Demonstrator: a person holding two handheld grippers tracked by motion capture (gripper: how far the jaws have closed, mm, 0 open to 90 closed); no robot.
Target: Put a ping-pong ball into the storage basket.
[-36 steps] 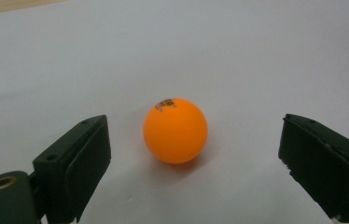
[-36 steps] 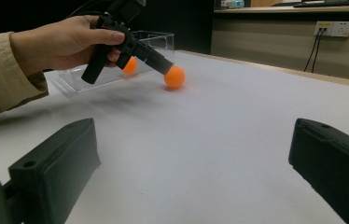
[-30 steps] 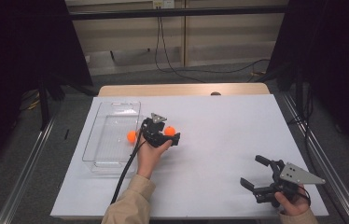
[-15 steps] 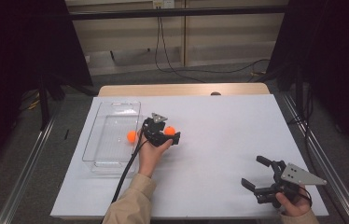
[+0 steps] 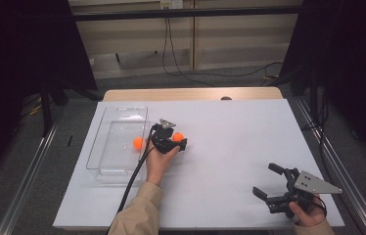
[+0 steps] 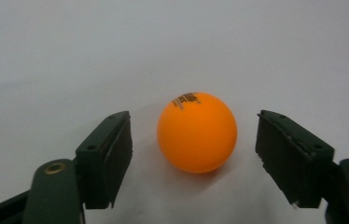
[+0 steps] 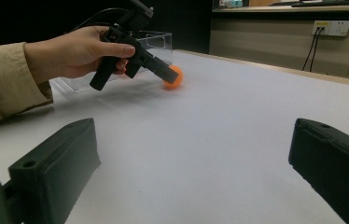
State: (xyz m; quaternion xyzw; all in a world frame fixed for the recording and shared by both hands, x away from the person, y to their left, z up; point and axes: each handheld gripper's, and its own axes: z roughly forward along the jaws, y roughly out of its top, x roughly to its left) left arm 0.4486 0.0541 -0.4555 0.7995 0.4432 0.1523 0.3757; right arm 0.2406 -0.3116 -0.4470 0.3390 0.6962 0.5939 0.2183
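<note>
An orange ball (image 6: 197, 133) lies on the white table between the jaws of my left gripper (image 6: 193, 140). The jaws have just been closing, and a gap still shows on each side of the ball, so the pads do not touch it. From above, the left gripper (image 5: 171, 140) sits just right of the clear tray (image 5: 122, 108), with the ball (image 5: 177, 137) at its tip. A second orange ball (image 5: 138, 142) rests inside the tray. My right gripper (image 5: 265, 179) is open with nothing between its jaws, low at the table's front right.
The right gripper view looks across bare white table toward the left hand (image 7: 77, 56), its gripper (image 7: 161, 70) and the ball (image 7: 173, 77). The tray (image 7: 156, 39) stands behind them. A black cable (image 5: 134, 178) trails from the left gripper along the sleeve.
The left gripper's jaws have drawn in a little around the ball on the table. Both hands stay where they were.
</note>
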